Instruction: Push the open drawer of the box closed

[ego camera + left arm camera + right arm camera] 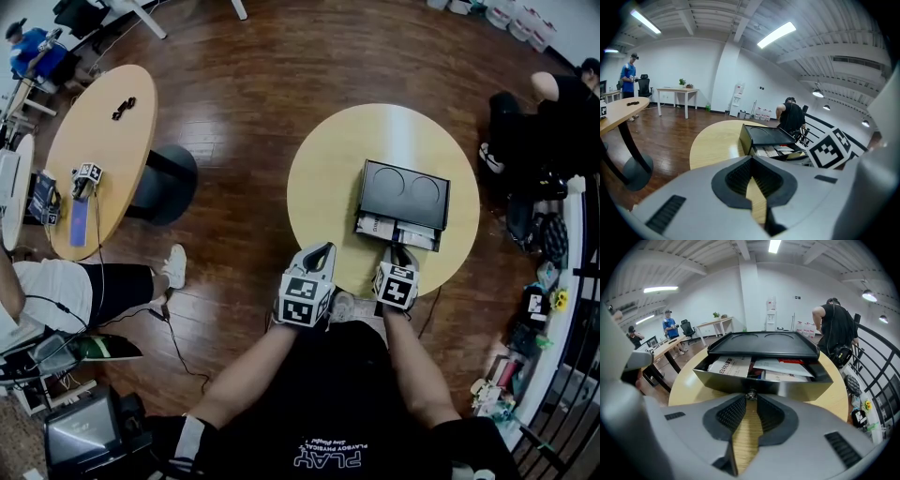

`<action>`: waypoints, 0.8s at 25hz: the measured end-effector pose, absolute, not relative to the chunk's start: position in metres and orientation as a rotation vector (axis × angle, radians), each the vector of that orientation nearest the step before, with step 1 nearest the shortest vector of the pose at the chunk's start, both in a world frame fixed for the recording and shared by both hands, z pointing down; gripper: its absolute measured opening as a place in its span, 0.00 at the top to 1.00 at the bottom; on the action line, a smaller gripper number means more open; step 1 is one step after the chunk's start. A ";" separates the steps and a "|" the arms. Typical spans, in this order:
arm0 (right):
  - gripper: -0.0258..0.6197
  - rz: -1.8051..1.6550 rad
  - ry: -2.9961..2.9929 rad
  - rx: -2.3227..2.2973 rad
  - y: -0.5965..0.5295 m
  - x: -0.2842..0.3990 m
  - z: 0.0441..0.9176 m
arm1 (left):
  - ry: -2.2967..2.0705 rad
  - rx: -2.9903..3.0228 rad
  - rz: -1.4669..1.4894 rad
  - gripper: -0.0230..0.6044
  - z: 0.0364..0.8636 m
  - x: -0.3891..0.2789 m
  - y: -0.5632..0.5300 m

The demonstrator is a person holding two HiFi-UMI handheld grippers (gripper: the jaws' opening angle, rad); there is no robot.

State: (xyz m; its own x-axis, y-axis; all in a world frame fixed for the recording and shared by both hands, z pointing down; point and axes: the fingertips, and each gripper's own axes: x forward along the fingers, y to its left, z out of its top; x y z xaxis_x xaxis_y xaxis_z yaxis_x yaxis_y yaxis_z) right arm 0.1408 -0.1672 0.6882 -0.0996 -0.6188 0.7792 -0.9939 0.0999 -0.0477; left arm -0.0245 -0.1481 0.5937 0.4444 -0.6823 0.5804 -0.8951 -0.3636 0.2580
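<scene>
Now: my right tongs (749, 399) pinch the drawer knob (750, 394) at 12 o'clock, squared for pushing the drawer (787, 384) into its box (764, 344); left tongs (751, 161) closed, empty, idle at 9 o'clock.

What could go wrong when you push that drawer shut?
The papers lying high in the drawer might catch under the box top and jam. The right gripper grips only the small knob, and the left gripper holds nothing, so the whole box might slide on the table instead.
</scene>
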 end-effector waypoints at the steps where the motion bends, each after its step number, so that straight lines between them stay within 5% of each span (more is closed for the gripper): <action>1: 0.84 0.810 -1.788 1.581 -0.170 0.142 0.688 | -1.316 2.158 0.516 0.97 0.593 -0.023 -0.149; 20: 0.84 0.764 -1.791 1.597 -0.217 0.135 0.686 | -1.293 2.160 0.517 0.97 0.594 -0.034 -0.167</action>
